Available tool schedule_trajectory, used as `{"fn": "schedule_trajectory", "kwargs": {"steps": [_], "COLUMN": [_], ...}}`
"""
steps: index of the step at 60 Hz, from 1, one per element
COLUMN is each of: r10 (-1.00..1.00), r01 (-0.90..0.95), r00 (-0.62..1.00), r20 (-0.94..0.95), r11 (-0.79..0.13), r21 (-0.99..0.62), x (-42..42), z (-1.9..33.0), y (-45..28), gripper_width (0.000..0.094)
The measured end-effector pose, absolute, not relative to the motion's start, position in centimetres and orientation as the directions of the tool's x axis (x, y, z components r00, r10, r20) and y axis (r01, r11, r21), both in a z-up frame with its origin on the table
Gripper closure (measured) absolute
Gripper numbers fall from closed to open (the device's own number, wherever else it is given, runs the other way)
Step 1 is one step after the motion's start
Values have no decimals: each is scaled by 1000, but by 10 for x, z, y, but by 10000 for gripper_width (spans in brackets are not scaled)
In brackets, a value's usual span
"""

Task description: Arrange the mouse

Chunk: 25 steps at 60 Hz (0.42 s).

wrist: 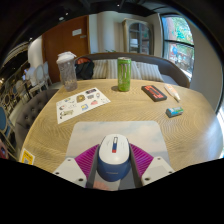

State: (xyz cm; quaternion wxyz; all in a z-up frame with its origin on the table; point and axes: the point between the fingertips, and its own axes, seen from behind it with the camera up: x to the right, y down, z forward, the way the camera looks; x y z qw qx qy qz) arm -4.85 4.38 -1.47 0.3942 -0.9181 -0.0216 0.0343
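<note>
Gripper [113,165]: two fingers with magenta pads [84,160], parted only as far as the width of the item held, both pads pressed against its flanks.

Mouse [113,153]: white body with a red mark on its top, clamped between the fingers, positioned over the near edge of a pale grey mouse mat [120,134]. Whether it rested on the mat or hung just above could not be told.

Table [50,128]: round, light wood grain, bearing all items below.

Printed sheet [82,103]: white, with coloured pictures, lay beyond the mat and left of it.

Green can [124,73]: upright, at the far side of the table.

Clear lidded jar [67,70]: upright, left of the can, well apart from it.

Dark flat packet [154,93]: right of the can, nearer the fingers.

Small teal object [174,112]: lay near the table's right rim, just beside the packet.

Sofa [150,68]: pale cushions, beyond the table.
</note>
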Motion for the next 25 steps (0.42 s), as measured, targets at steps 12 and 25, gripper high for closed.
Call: {"fn": "schedule_trajectory", "kwargs": {"steps": [12, 25], "r10": [104, 163], "r01": [69, 127], "r00": [994, 987], "r20": [-17, -13], "r11": [-767, -815], "r21": [-637, -565], "x": [-31, 21], "z": [12, 28], "y": [-4, -93], "gripper_width": [98, 87]}}
